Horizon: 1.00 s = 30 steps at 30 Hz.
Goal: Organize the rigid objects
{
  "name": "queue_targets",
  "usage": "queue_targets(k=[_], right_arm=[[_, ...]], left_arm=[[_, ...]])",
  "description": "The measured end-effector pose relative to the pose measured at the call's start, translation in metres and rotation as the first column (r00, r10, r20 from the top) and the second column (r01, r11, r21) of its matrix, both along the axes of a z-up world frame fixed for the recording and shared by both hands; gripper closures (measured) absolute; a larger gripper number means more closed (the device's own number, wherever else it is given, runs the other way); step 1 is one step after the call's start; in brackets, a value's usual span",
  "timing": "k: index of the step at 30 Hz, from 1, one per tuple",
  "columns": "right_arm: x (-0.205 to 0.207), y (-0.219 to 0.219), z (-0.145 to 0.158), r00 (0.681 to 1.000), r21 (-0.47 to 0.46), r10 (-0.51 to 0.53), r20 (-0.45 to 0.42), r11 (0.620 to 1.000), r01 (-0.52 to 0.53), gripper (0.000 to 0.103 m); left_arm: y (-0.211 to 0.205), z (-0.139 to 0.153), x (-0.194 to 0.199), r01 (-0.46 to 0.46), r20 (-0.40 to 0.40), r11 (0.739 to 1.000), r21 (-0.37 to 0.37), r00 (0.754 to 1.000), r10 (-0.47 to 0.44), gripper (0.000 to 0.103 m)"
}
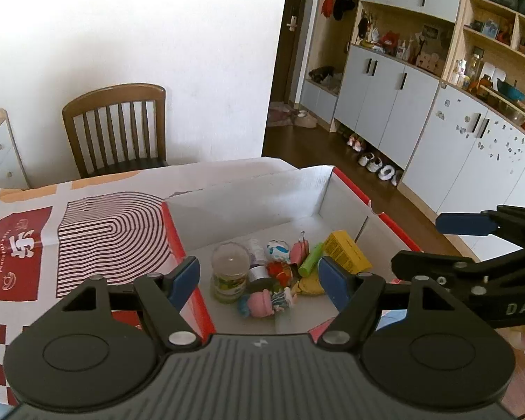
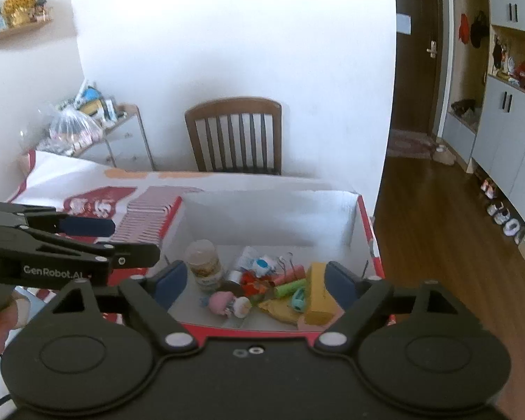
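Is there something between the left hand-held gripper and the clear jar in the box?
Nothing visible. The left hand-held gripper is open above the box, and the clear jar stands upright just beyond its left finger, touching only neighbouring toys.

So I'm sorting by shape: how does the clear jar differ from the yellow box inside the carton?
The clear jar is round and see-through with a printed label; the yellow box is rectangular and opaque. The jar stands upright at the left of the pile, while the box lies tilted at the right. Both rest inside the white carton, and neither is held by a gripper.
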State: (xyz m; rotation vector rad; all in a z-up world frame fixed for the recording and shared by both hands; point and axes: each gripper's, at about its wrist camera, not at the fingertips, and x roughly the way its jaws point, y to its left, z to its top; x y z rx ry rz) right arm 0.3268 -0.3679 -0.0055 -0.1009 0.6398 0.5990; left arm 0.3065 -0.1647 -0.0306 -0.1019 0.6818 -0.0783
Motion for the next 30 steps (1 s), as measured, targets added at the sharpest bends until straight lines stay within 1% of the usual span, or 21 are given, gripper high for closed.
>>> queue_targets(k=[2, 5, 8, 11, 17, 21, 26, 30], right_arm=[[-0.008, -0.001, 0.003, 1.0, 0.016, -0.004, 0.022, 1.0, 0.004, 0.006], [-0.018, -0.002, 0.007, 0.999, 0.03, -0.009, 0.047, 1.0, 0.008, 0.001], [-0.028, -0.003, 0.01, 0.998, 0.041, -0.017, 0.058, 0.999, 0.014, 0.0], [-0.036, -0.004, 0.011, 0.997, 0.056, -0.031, 0.07, 0.998, 0.028, 0.0], [-0.05, -0.006, 0.014, 0.995, 0.077, -0.061, 0.084, 0.996, 0.055, 0.0], [-0.058, -0.008, 0.014, 0.993, 0.09, -0.087, 0.081, 0.993, 0.08, 0.0], [-0.062, -0.01, 0.011, 0.992, 0.097, -0.109, 0.068, 0.99, 0.102, 0.0], [-0.065, -0.011, 0.007, 0.991, 0.102, -0.121, 0.051, 0.988, 0.116, 0.0]], left_arm=[[0.004, 0.002, -0.006, -0.005, 0.01, 1.0, -0.006, 1.0, 0.005, 0.028], [0.008, 0.005, -0.016, -0.008, 0.021, 1.0, -0.019, 1.0, 0.008, 0.026], [0.011, 0.008, -0.029, -0.006, 0.045, 1.0, -0.019, 0.999, 0.007, 0.021], [0.011, 0.01, -0.04, 0.002, 0.056, 1.0, -0.018, 0.998, -0.001, 0.019], [0.011, 0.009, -0.055, 0.026, 0.062, 0.999, -0.021, 0.998, -0.025, 0.004], [0.011, 0.008, -0.063, 0.04, 0.078, 0.999, -0.027, 0.996, -0.037, 0.004], [0.009, 0.008, -0.069, 0.06, 0.088, 0.998, -0.014, 0.994, -0.058, 0.004], [0.008, 0.008, -0.071, 0.054, 0.088, 0.999, -0.003, 0.995, -0.053, 0.004]])
